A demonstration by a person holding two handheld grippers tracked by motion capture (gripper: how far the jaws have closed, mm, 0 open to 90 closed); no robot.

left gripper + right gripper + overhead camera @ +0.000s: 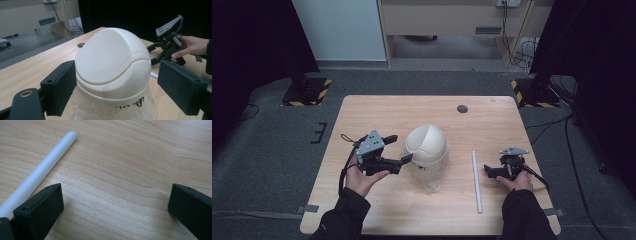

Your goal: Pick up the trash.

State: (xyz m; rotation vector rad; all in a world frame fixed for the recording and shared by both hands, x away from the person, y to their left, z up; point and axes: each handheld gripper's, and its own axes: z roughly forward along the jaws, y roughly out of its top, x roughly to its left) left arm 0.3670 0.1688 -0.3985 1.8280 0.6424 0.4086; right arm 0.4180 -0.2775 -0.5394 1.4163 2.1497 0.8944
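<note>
Evidently little is done yet — the left gripper (pixel 404 148) stands wide, its jaws either side of the cream domed lid (pixel 426 144) at the table's (pixel 377 107) middle, not closed on it. The right gripper (pixel 486 170) rests wide too, just right of the white tube (pixel 476 181). From the left gripper view a clear bag (pixel 82 107) shows under the lid — the right gripper view adds the tube's rounded end.
</note>
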